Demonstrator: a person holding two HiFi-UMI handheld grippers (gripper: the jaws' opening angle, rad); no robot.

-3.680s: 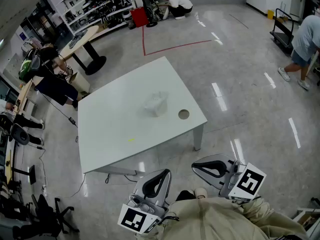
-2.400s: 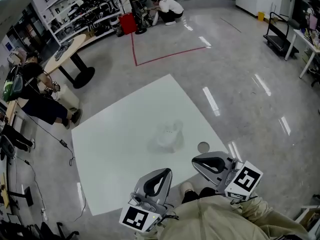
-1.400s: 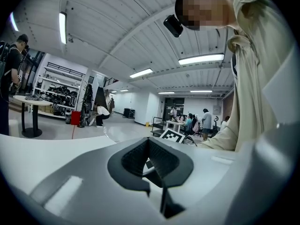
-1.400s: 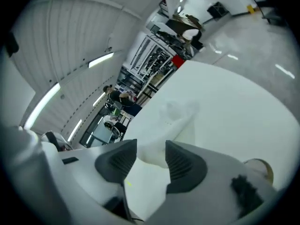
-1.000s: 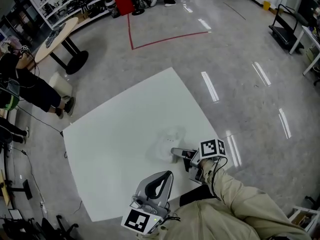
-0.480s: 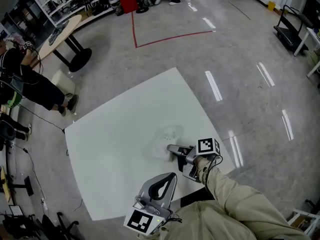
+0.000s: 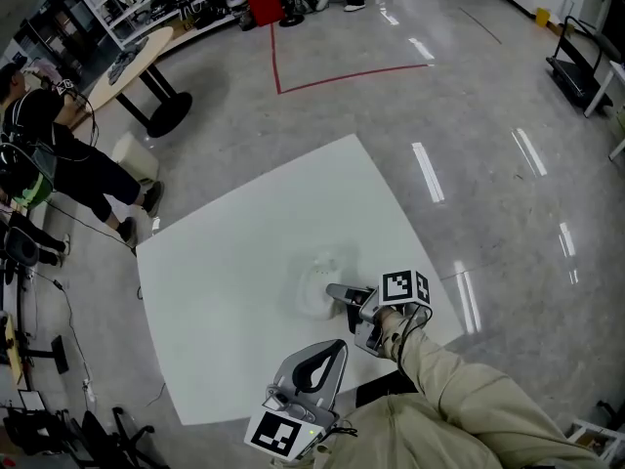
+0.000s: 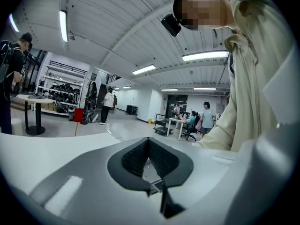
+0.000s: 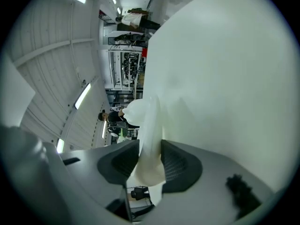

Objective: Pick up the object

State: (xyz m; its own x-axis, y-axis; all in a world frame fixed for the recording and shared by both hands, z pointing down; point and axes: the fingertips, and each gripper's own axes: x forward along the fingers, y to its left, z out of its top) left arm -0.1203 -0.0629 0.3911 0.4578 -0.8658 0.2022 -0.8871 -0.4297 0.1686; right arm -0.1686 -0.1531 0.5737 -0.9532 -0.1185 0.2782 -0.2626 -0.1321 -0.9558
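Observation:
A white crumpled object [image 7: 314, 286] lies on the white table [image 7: 225, 291], a little in from its near right edge. My right gripper [image 7: 333, 294] reaches in from the right, its jaws closing with the object's near part between them. In the right gripper view the object [image 9: 149, 121] stands up between the two dark pads [image 9: 123, 162] and touches both. My left gripper [image 7: 335, 345] hangs low by my body at the table's near edge, off the object. In its own view the left gripper [image 8: 148, 140] has its pads meeting at the tip with nothing in them.
The table's edge [image 7: 430, 291] runs just right of my right gripper. Beyond the table at the far left, a person in black [image 7: 59, 154] sits next to a round-footed table [image 7: 146, 66]. Red tape lines [image 7: 342, 74] mark the floor. A cart [image 7: 581, 62] stands at the far right.
I walked up to the table with both grippers low, then my right gripper reached out to the white object. Over the last second it stays at the object.

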